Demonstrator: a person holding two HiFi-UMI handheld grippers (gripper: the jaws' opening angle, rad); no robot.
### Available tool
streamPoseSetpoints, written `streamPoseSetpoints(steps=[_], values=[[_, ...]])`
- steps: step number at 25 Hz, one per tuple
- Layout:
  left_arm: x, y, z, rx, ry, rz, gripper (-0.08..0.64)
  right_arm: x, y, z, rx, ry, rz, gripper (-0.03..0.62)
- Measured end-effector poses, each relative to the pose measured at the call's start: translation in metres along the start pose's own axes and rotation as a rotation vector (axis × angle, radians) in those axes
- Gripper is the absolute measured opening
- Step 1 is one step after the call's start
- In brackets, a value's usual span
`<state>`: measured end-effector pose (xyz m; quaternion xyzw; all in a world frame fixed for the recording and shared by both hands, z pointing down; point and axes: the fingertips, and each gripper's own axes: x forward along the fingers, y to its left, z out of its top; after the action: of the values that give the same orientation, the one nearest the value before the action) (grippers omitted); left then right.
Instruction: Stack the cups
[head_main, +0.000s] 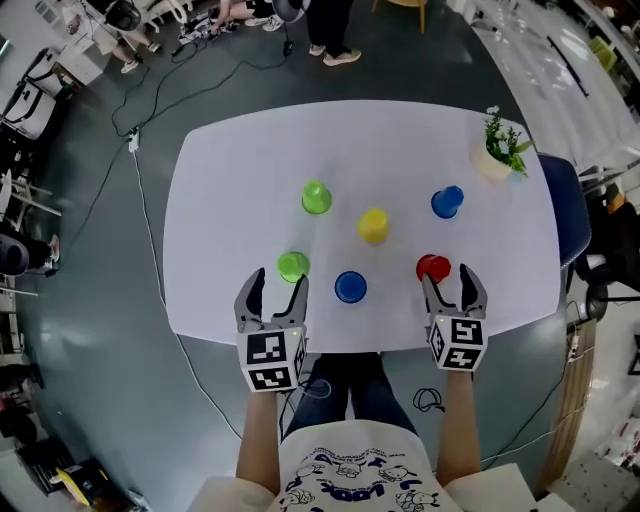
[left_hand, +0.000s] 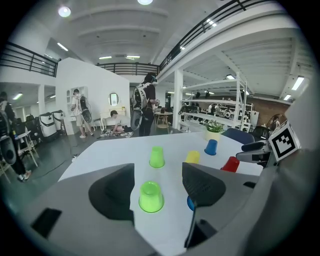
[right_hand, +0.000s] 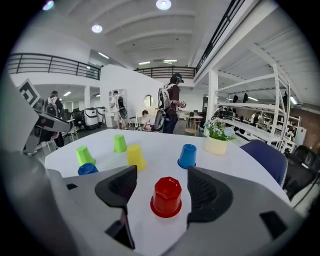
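Head view: six cups (head_main: 373, 225) stand singly across the white bench (head_main: 230, 180), none stacked, so I judge everything remains. My left tongs (head_main: 278, 287) gape just short of the near green cup (head_main: 293, 266), lower centre; my right tongs (head_main: 448, 283) gape just short of the red cup (head_main: 433, 267).

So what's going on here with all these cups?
A person holds a hand-held gripper in each hand over a white table where six cups sit upside down, none stacked. The left hand-held gripper, jaws open, lines up with the near green cup. The right hand-held gripper, also open, lines up with the red cup. Neither grips anything yet.
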<state>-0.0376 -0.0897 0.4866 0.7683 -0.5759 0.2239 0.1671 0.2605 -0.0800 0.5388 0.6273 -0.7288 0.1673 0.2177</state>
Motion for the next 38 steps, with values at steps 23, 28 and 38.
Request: streamPoseSetpoints(steps=[23, 28, 38], values=[[0.023, 0.03, -0.038, -0.025, 0.064, 0.007, 0.296, 0.053, -0.002, -0.033, -0.039, 0.104, -0.057, 0.244], [0.023, 0.032, -0.036, -0.031, 0.06, 0.005, 0.296, 0.04, 0.016, -0.015, -0.07, 0.061, -0.017, 0.244], [0.021, 0.03, -0.037, -0.035, 0.048, -0.007, 0.296, 0.026, 0.074, -0.011, -0.154, 0.053, 0.104, 0.244]])
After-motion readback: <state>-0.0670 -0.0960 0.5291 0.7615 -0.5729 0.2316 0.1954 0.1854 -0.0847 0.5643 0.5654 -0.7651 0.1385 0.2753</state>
